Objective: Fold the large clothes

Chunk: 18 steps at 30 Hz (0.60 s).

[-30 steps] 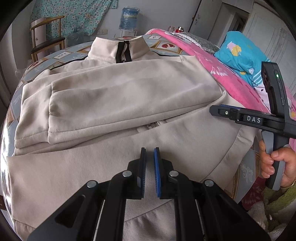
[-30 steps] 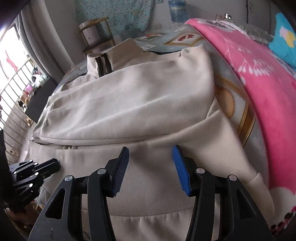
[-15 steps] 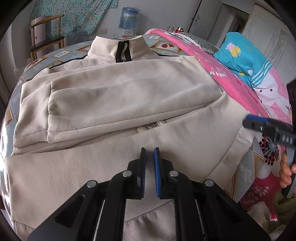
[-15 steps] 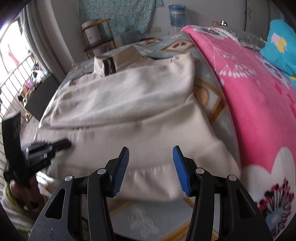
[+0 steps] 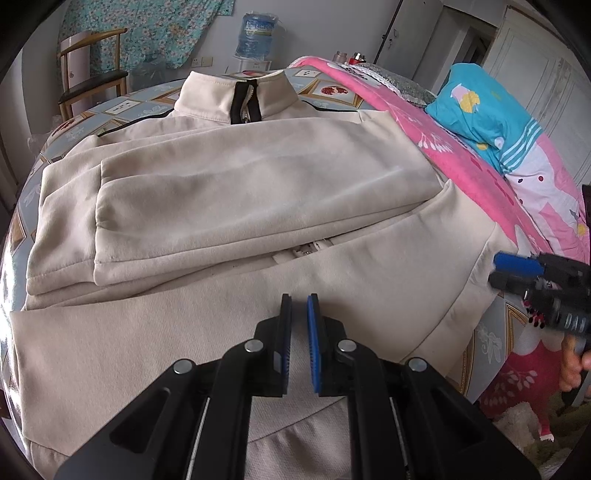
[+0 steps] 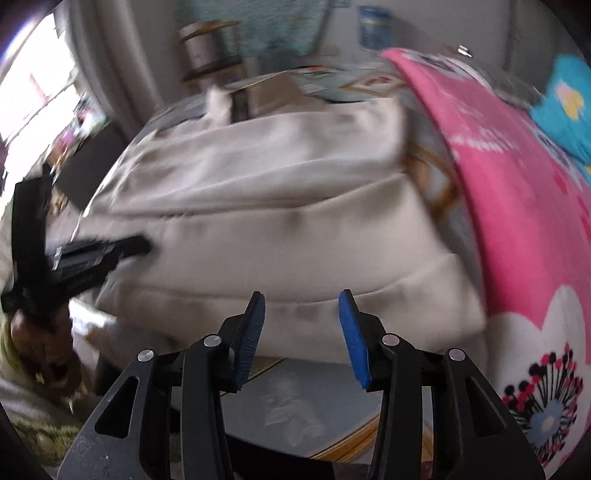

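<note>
A large beige zip jacket (image 5: 240, 192) lies flat on the bed, collar at the far side, both sleeves folded across its chest. My left gripper (image 5: 297, 306) hovers over the jacket's lower front; its jaws stand almost together with a narrow gap and hold nothing. My right gripper (image 6: 301, 306) is open and empty, just off the jacket's hem (image 6: 295, 310) near the bed's front edge. The right gripper also shows in the left wrist view (image 5: 517, 271) beside the jacket's right hem corner. The left gripper shows in the blurred right wrist view (image 6: 122, 247) at the jacket's left.
A pink blanket (image 5: 461, 147) and a blue pillow (image 5: 480, 110) lie to the right of the jacket. The patterned bed sheet (image 6: 295, 406) shows below the hem. A wooden chair (image 5: 92, 74) and a water bottle (image 5: 255, 33) stand by the far wall.
My right gripper has pulled back and down from over the jacket's right side to just off its hem, still open. The left gripper has barely moved. The jacket lies as before.
</note>
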{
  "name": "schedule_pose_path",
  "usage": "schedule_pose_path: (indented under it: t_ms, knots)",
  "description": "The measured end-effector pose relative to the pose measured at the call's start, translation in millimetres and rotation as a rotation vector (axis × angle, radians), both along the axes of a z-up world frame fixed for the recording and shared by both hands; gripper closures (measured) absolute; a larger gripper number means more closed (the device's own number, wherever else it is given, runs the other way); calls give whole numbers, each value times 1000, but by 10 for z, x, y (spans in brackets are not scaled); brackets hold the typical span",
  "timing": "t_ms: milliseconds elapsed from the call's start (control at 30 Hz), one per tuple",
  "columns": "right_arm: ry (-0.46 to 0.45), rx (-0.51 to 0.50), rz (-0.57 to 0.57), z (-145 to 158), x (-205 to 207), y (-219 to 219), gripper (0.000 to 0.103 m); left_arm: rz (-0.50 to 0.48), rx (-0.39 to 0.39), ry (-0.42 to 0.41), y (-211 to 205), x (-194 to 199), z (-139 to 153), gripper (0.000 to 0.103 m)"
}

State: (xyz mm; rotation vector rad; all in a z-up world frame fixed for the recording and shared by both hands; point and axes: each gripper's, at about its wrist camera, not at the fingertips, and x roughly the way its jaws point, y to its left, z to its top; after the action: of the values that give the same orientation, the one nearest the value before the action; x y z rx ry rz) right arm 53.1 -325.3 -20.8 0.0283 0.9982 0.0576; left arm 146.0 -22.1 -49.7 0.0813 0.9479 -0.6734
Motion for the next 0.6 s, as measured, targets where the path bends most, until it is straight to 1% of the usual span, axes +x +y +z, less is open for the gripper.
schedule_pose_path:
  t_ms: [67,133,167,233,333,400,500,600]
  knots:
    - [55,-18,-17,-184,44,8,61,0,0,0,0,0,-1,95]
    - [56,8,-51,-201,44,-22,61,0,-1,0,0,-1,1,95]
    - [57,0,-55,-171,46,-1,61,0,2,1,-6,2,-3,95]
    - [9,0,-22,-30,20,110,61,-1,5,1,-12,6,-4,95]
    - [-39,46,79,96,-3,348,61,0,8,-1,-15,3,-4,95]
    - [-34,53,129,48,37,466,62,0,9,0,-17,4,-5,95]
    - [39,42,137,-208,127,572,61,2,6,2,-15,2,-7,95]
    - [29,38,131,-134,111,572,63,3,7,2,-12,0,-4,95]
